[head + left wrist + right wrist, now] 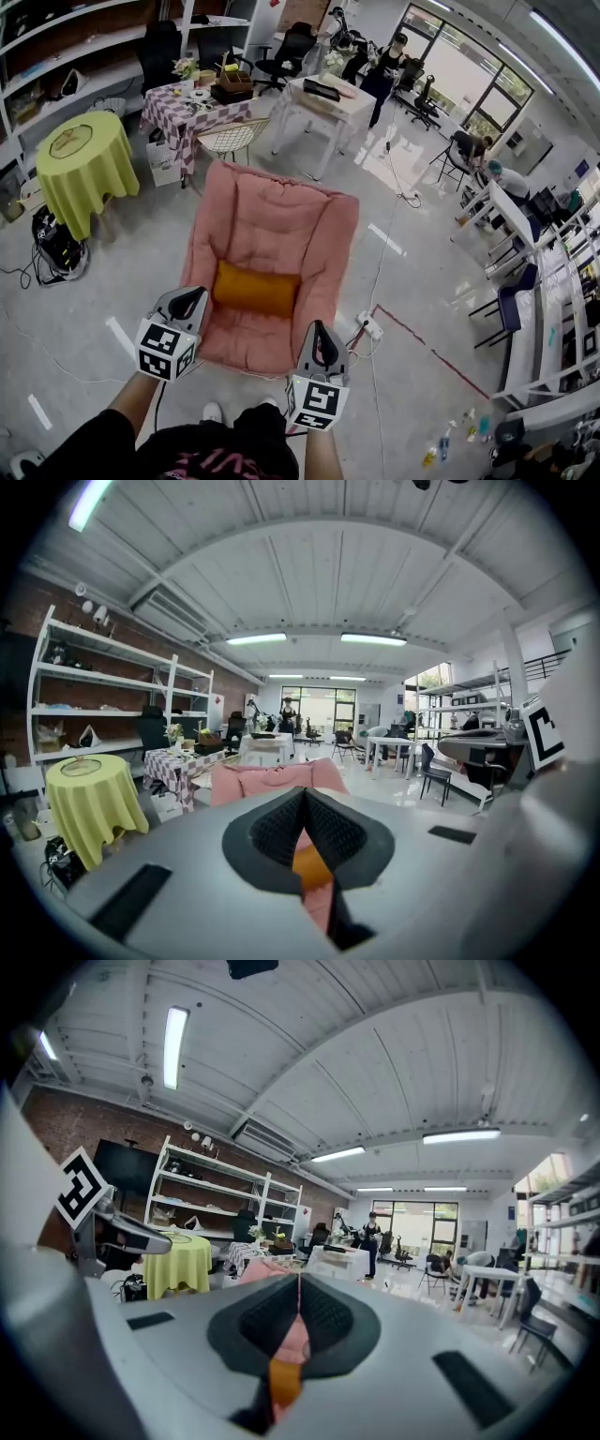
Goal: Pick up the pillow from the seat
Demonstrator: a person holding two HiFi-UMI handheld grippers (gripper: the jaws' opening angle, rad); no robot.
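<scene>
Head view showing orange pillow [255,290] lying across pink seat [272,220], just beyond both grippers. Left gripper [190,298] and right gripper [319,330] hovering at seat's near edge, jaws pressed together, gripping nothing. Advising: spread jaws first, then pinch pillow's left and right ends. Glossy grey floor [141,272] reflecting lights; yellow-draped table [82,161] standing far left.
</scene>
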